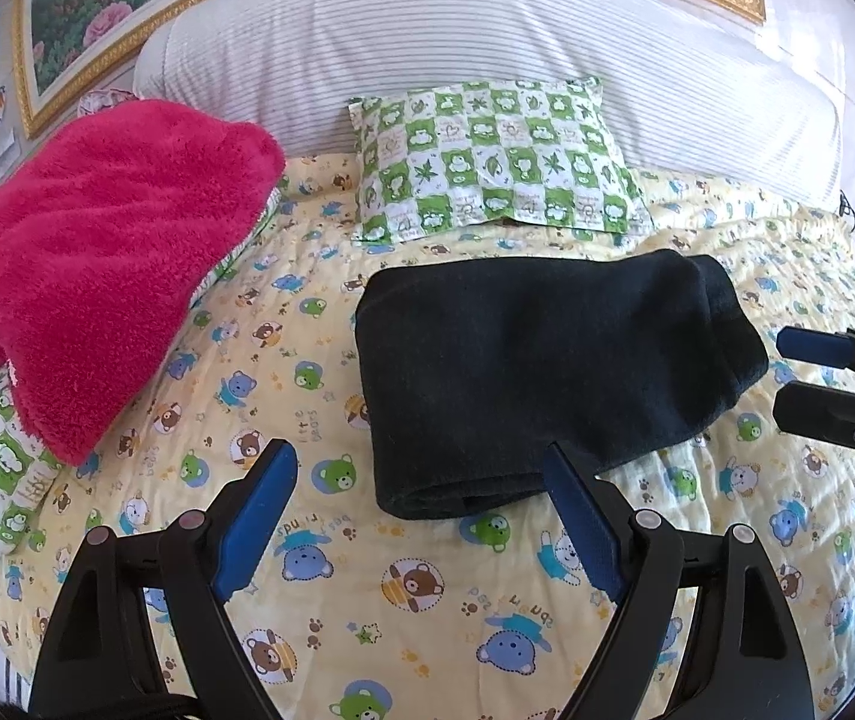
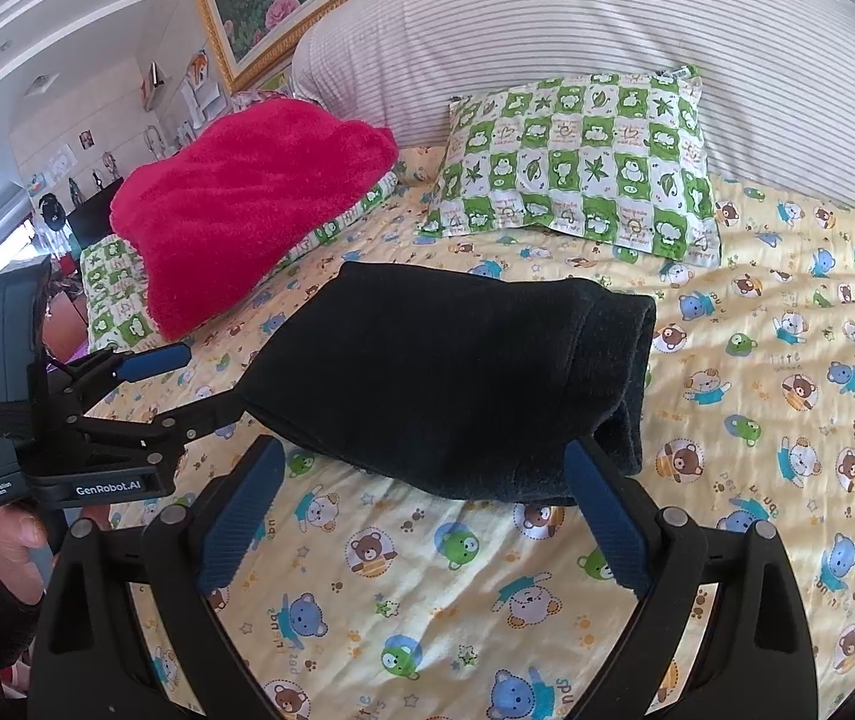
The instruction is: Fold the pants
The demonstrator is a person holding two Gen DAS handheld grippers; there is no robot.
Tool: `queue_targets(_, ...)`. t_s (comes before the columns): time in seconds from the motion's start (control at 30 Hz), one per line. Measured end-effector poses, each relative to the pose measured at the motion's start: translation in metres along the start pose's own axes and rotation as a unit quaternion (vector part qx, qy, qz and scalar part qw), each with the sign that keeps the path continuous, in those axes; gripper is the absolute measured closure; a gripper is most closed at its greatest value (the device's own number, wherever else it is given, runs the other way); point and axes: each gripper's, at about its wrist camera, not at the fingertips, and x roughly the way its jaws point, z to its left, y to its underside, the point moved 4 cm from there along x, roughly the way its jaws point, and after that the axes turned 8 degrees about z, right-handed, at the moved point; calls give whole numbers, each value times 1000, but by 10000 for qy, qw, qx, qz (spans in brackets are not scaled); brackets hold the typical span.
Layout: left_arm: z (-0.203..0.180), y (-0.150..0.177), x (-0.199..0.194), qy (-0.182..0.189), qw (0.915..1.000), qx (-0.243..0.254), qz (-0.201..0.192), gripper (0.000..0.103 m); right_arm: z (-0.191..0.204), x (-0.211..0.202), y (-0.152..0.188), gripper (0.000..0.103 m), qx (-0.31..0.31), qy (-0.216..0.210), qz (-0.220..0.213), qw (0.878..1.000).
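Dark navy pants (image 1: 541, 372) lie folded into a thick rectangle on the yellow bear-print bedsheet (image 1: 403, 588). The same bundle, the pants (image 2: 457, 378), fills the middle of the right wrist view. My left gripper (image 1: 418, 462) is open just in front of the bundle's near edge, nothing between its blue pads. My right gripper (image 2: 424, 459) is open too, its right finger close to the bundle's near right corner. From the left wrist view the right gripper (image 1: 796, 369) shows at the bundle's right end, jaws apart and empty.
A fluffy red blanket (image 1: 97, 276) sits on a green checked pillow at the left. Another green checked pillow (image 1: 493, 162) and a striped white bolster (image 1: 487, 54) lie behind the pants. A framed painting (image 1: 97, 6) hangs on the wall. A hand (image 2: 13, 534) holds the left gripper (image 2: 205, 381).
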Motion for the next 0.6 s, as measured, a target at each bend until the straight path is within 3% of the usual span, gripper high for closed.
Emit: queue_targets(0.6, -9, -3, 3, 90, 9998, 62, 145, 18, 3, 0, -1, 8, 12, -24, -7, 10000)
